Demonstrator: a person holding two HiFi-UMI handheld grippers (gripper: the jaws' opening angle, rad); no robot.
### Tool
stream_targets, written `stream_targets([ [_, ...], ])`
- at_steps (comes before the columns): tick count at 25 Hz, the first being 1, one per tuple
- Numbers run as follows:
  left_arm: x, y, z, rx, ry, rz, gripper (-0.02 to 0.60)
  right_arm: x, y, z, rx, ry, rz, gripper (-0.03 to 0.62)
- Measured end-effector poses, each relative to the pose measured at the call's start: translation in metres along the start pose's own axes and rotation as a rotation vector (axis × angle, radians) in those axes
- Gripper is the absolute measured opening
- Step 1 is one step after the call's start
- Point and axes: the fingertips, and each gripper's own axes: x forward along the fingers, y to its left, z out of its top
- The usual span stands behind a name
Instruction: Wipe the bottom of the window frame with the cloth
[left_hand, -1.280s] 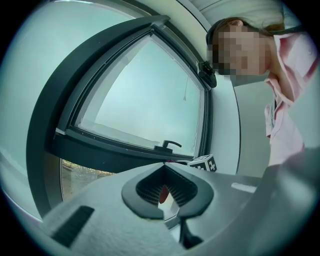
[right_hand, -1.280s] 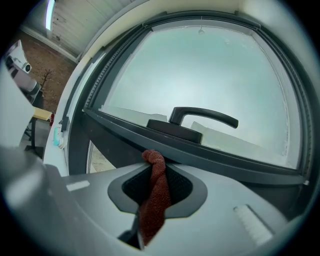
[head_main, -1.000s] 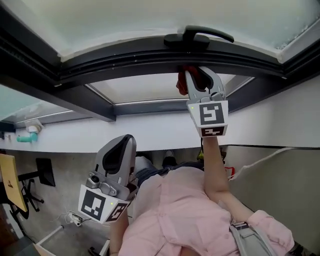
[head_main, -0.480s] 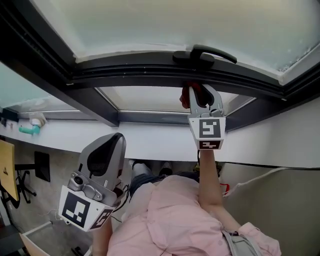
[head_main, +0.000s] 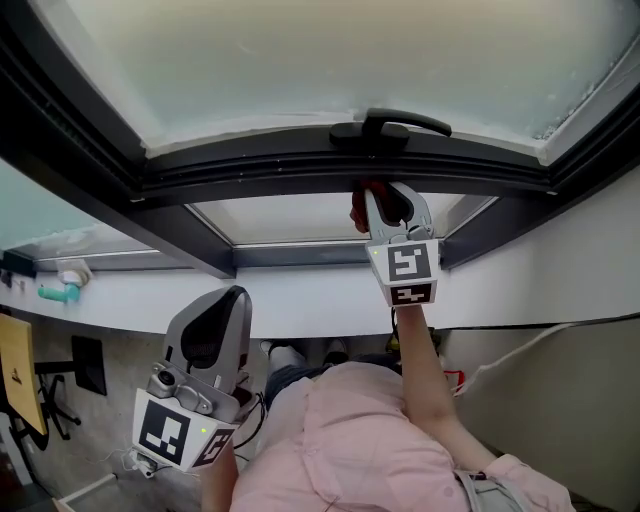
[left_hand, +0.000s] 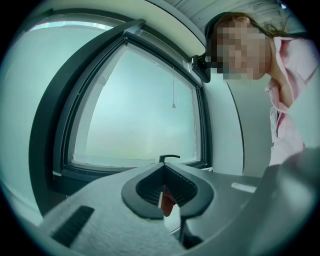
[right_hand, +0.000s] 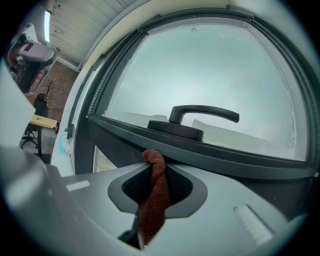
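Your R claw is clenched on cloth; cloth tip touches frame just ahead of claw, under handle. L claw: closed, empty. Est.: wipe under way mid-frame; treat both sides as remaining. Right gripper view shows contact; head view shows frame extent.

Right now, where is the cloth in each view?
Head view: cloth at centre, in the right gripper, under the handle.
Left gripper view: cloth, a small red patch low centre, beyond the jaws, below the handle.
Right gripper view: cloth low centre, clamped between the jaws, below the handle.
Shared landmark: the handle.
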Motion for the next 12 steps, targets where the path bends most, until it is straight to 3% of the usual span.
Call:
stream_targets([
  [8,0.024,-0.019,-0.009,-0.007,-0.114,-0.049,0.0,-0.001,-0.001,-0.001,0.007,-0.034,0.01,0.064],
  [12,0.03,-0.028,-0.026,-0.063,-0.125,-0.049,0.0,-0.001,-0.003,-0.003,-0.009,-0.039,0.024,0.064],
])
